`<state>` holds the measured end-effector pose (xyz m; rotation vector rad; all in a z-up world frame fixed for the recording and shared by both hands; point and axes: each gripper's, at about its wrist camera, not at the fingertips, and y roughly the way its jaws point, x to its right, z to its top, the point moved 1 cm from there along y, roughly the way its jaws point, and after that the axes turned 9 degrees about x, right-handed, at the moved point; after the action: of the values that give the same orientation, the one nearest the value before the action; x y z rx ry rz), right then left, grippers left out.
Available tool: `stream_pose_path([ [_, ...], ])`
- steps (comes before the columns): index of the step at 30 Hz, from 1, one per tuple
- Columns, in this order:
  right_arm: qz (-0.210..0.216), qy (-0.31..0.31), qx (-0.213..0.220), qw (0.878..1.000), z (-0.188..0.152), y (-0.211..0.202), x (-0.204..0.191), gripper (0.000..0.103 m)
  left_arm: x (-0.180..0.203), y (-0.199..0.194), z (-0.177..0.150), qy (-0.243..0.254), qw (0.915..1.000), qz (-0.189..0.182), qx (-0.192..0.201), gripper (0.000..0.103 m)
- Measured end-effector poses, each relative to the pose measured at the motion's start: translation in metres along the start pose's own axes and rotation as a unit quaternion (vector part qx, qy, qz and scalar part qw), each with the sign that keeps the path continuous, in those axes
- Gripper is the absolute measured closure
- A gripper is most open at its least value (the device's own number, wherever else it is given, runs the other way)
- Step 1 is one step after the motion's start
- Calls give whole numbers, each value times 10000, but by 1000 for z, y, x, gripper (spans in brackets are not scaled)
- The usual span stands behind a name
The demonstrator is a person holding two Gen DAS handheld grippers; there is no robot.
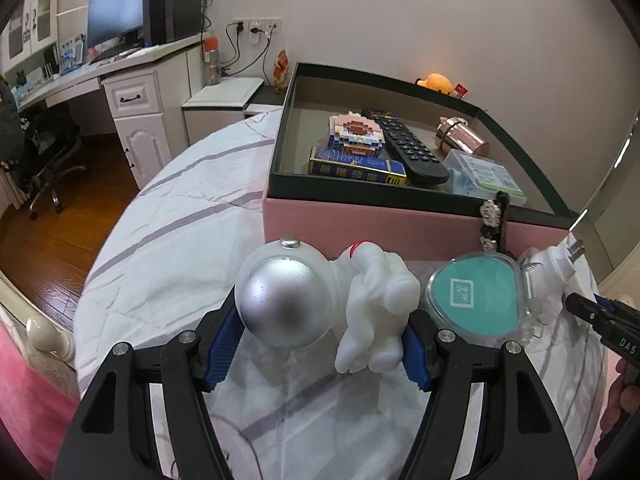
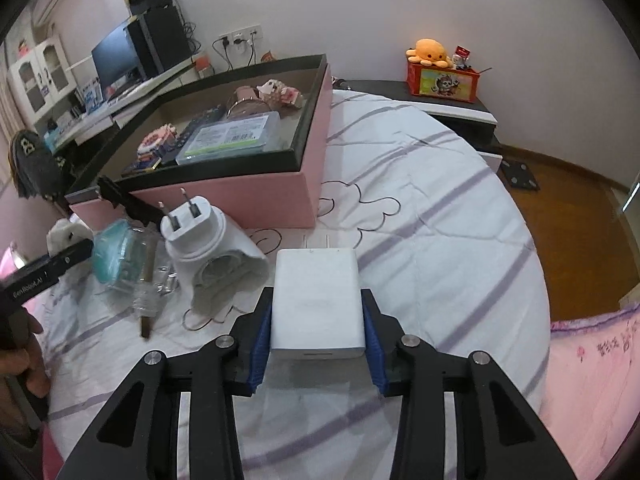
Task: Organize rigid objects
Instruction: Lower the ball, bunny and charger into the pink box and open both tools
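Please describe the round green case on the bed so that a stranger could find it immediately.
Find the pink box on the bed. In front of it, the green case lies between the astronaut toy and a white plug. It alone is flat, round, clear-shelled and teal inside.
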<state>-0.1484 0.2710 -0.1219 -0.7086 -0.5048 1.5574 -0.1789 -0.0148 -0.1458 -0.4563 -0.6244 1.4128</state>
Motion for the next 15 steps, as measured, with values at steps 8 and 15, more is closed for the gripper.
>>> stream_pose_path([
  [8,211,-156,357,9990,26,-34,-20,62,3,-38,20,95,9994,7,330,34],
  [15,498,-498,688,9951,69,-42,-59,62,12,-50,61,192,9979,-49,610,34],
])
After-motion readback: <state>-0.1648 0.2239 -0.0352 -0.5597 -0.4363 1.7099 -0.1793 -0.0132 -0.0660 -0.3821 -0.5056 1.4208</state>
